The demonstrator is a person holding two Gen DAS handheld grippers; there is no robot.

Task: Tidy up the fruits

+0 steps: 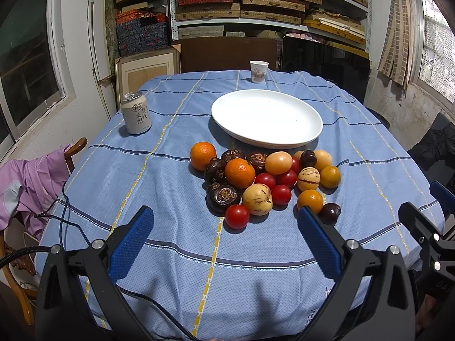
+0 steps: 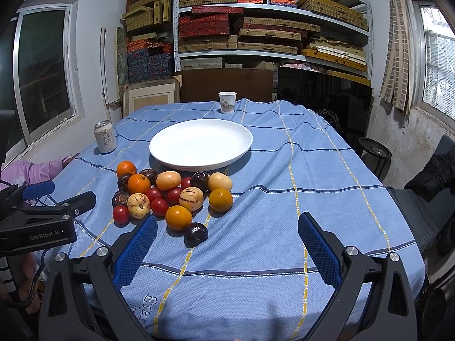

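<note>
Box-stacked shelves (image 2: 270,28), two windows (image 2: 45,71)

Two fisheye views look forward from just above the near edge of the worktop (image 1: 170,255), each over its own tool's fingers. The left view sits nearer the fruit pile (image 1: 264,182); the right view stands rightward. Both share the white plate (image 2: 159,142), can (image 2: 105,137), cup (image 2: 227,101) and shelves (image 2: 270,54).

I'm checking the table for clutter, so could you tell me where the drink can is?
The drink can stands upright near the table's left edge, left of the white plate, apart from the fruit pile.
</note>
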